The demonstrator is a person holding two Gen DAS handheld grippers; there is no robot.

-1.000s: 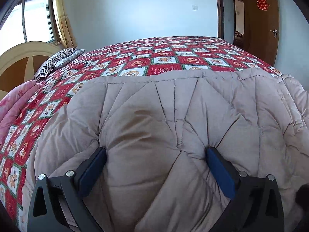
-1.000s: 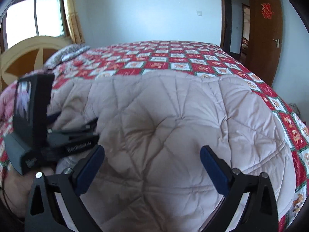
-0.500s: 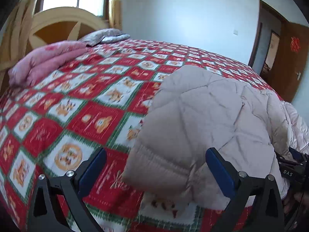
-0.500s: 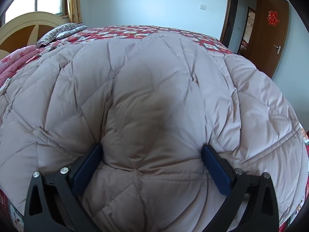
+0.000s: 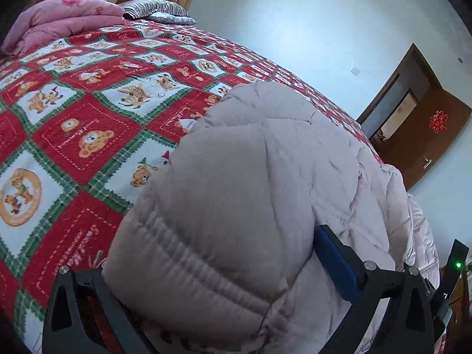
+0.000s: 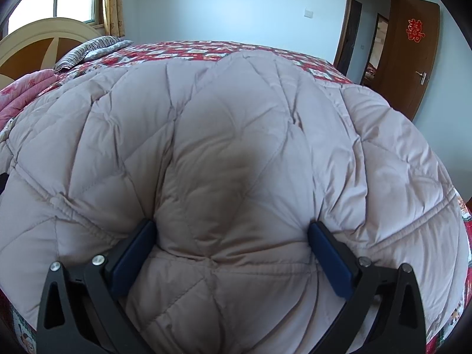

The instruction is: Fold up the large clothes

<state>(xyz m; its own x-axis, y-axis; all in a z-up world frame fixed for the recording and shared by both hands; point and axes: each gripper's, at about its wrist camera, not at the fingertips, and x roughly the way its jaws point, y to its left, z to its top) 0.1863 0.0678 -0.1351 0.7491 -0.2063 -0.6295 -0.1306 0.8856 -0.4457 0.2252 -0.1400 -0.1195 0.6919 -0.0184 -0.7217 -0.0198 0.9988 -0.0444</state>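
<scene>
Left gripper (image 5: 212,268) fingers spread wide around quilted beige coat (image 5: 265,183) cuff; right gripper (image 6: 233,250) fingers likewise wide, pressed into coat; bear-print bedspread (image 5: 82,124) lettering unreadable

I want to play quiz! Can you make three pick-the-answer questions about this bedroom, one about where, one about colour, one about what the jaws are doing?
1. Where does the coat lie?
A. on the bed
B. on the floor
C. on a chair

2. What colour is the folded blanket by the headboard?
A. blue
B. pink
C. black

3. How does the right gripper stand?
A. wide, with coat bulging between the jaws
B. shut on nothing
C. holding a pillow

Answers: 1 A, red bedspread shows around it; 2 B, plainly pink; 3 A, puffy fabric fills the gap.
</scene>
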